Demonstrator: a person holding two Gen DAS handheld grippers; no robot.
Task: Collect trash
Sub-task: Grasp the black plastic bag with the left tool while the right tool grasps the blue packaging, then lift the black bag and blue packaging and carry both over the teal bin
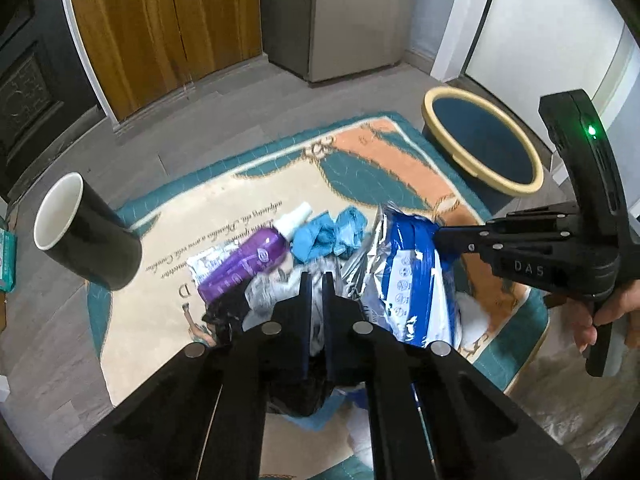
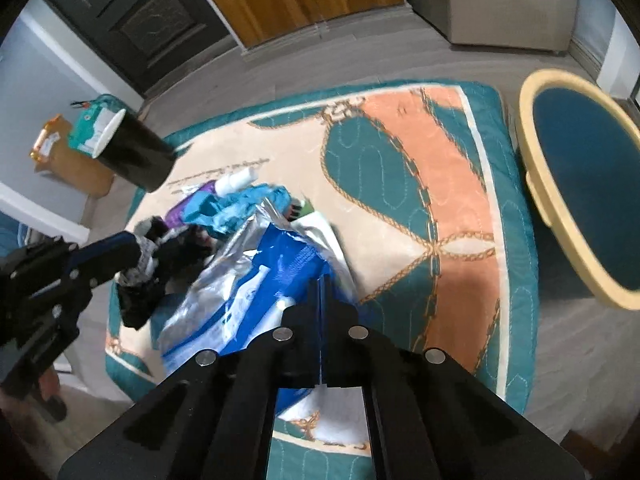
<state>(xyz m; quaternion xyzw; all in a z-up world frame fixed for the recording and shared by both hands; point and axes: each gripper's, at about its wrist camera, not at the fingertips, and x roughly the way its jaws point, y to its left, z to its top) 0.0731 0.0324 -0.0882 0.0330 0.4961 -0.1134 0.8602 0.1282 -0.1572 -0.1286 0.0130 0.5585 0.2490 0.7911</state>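
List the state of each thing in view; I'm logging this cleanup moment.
Left hand-held gripper: shut on the crumpled black-and-white wrapper.
Right hand-held gripper: shut on the blue-and-silver foil bag.
Black paper cup with white inside: lying on its side, empty.
Purple plastic spray bottle: lying flat on the patterned teal rug.
Crumpled blue plastic film: loose on the rug.
Dark blue bin with cream rim: open, nothing visible inside.

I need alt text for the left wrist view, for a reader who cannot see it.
The left gripper is shut on crumpled black and white plastic trash, and the right gripper pinches a blue and silver foil bag on a patterned rug. A purple bottle lies nearby.
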